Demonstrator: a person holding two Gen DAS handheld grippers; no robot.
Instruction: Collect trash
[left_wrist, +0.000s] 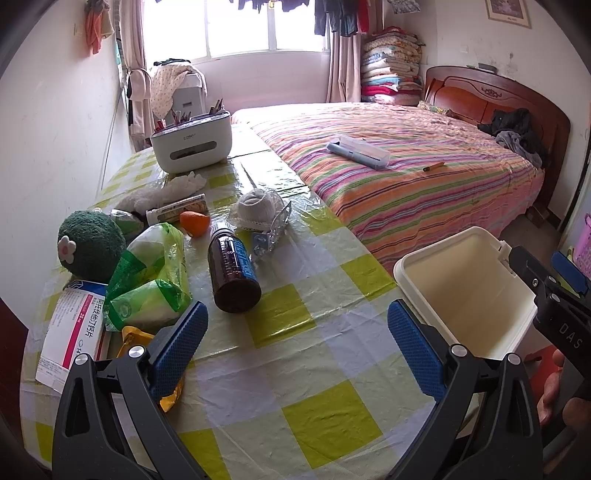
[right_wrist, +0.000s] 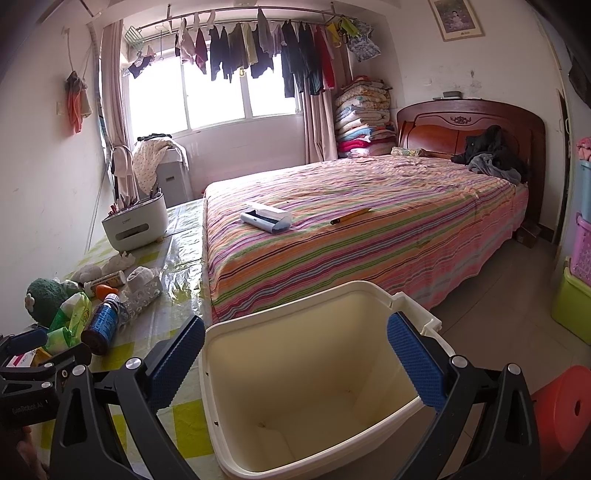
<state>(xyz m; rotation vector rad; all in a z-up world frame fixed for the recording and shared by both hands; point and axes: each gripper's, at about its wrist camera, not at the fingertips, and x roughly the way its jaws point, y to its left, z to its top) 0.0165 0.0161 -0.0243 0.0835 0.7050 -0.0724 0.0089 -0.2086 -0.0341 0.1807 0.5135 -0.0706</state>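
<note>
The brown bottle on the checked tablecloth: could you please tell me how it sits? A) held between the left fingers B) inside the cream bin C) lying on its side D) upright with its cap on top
C: the brown bottle lies on its side on the tablecloth, its base toward the camera, apart from the open left gripper.

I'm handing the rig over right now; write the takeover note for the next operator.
Left hand-held gripper: open, empty, above the green-checked tablecloth.
Right hand-held gripper: open, empty, over the cream plastic bin.
Bin sits at the table's right edge and looks empty.
Still on the table: brown glass bottle on its side, green plastic bag, foil blister pack, crumpled white tissue.
Done: nothing binned. Left: everything.
</note>
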